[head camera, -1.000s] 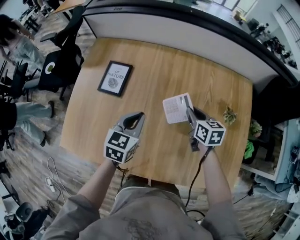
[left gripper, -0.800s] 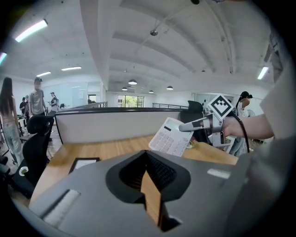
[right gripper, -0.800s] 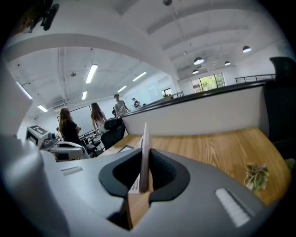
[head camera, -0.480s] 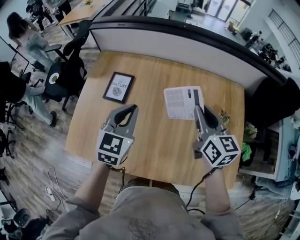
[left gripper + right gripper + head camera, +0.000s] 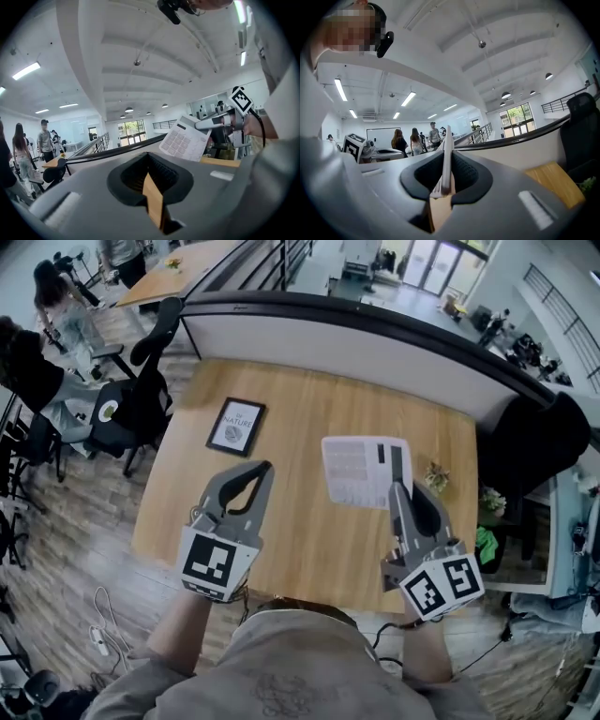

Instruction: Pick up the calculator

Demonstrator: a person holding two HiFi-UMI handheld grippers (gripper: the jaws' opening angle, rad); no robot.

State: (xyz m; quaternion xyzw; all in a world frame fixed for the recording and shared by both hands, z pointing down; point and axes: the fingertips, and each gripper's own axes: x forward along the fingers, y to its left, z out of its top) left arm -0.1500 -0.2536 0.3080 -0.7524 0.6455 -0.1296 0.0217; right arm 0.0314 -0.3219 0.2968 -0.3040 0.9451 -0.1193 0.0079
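The white calculator [image 5: 364, 471] hangs in the air above the wooden table [image 5: 309, 549], its key side up. My right gripper [image 5: 394, 487] is shut on its near right edge. In the right gripper view the calculator [image 5: 448, 154] stands edge-on between the jaws of the right gripper [image 5: 446, 182]. My left gripper [image 5: 266, 468] hovers to the left of it, shut and holding nothing. From the left gripper view, past the left gripper [image 5: 150, 180], the calculator [image 5: 185, 139] shows at the right, held by the right gripper [image 5: 206, 124].
A framed picture [image 5: 236, 426] lies on the table's far left and a small plant [image 5: 435, 475] at its right edge. A dark curved partition [image 5: 356, 329] backs the table. Black chairs [image 5: 141, 390] and people are to the left.
Both grippers have risen toward the head camera. The right one has carried the calculator higher above the table. The left stays shut and empty.
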